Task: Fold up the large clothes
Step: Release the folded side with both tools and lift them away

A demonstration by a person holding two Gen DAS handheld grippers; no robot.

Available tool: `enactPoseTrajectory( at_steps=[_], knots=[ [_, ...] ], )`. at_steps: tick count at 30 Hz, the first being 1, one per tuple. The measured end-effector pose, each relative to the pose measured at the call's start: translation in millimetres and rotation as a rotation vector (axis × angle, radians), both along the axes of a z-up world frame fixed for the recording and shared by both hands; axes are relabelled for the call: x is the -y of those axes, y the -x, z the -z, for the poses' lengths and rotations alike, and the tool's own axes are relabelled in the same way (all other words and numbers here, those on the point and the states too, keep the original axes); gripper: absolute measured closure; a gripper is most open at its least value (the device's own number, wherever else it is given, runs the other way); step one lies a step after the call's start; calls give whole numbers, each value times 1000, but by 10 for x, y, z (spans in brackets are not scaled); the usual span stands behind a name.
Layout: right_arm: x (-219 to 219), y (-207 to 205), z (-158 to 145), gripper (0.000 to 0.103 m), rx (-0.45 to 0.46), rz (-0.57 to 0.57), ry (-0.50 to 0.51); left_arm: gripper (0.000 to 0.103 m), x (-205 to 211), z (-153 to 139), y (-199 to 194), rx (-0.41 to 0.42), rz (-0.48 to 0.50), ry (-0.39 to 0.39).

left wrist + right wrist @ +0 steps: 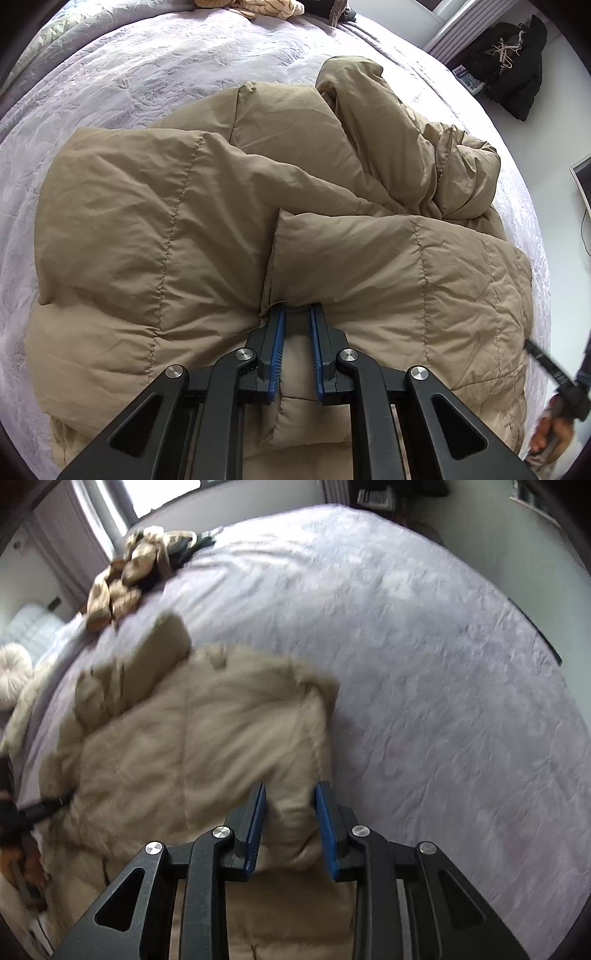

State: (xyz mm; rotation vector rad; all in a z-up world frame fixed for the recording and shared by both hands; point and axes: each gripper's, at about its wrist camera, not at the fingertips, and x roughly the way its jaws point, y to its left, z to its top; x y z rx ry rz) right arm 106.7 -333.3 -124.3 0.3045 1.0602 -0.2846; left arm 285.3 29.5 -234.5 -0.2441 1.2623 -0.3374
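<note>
The tan puffer coat (258,229) lies bunched on the bed (129,74), spread across its near part, one sleeve humped up at the far right.

Left gripper (297,314): jaws clenched on a thin fold of the coat at the near edge, padding squeezed between the pads.

Right gripper (290,797): a thick corner of the coat sits between its jaws, but that view is blurred and I cannot tell whether the pads press on it or only straddle it.

Risks as I judge them:
- The shell looks slick and the fill springy. If my right grip is only partial, the corner could slide out on lifting and the fold would collapse.
- My left pinch holds little cloth; a hard pull could strip it free.
- The bunched sleeve may get trapped inside the fold and leave a lump.
- Other clothes (122,579) lie at the far left of the bed, well apart, so no snag there.
</note>
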Motion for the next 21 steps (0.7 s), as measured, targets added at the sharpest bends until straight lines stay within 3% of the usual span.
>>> enactPoseTrajectory(
  at_steps=[4, 7, 13, 19, 21],
  knots=[
    [85, 53, 388, 74, -51, 36, -40, 88, 7, 29, 12, 7, 14, 2],
    [89, 39, 460, 71, -52, 32, -17, 88, 15, 11, 20, 8, 5, -10],
    [73, 148, 130, 68, -38, 61, -22, 88, 18, -301, 174, 33, -13, -91],
    [67, 461, -127, 68, 2, 76, -56, 88, -53, -611, 568, 55, -28, -133],
    [52, 534, -169, 63, 0, 77, -82, 88, -52, -684, 709, 58, -38, -152]
  ],
)
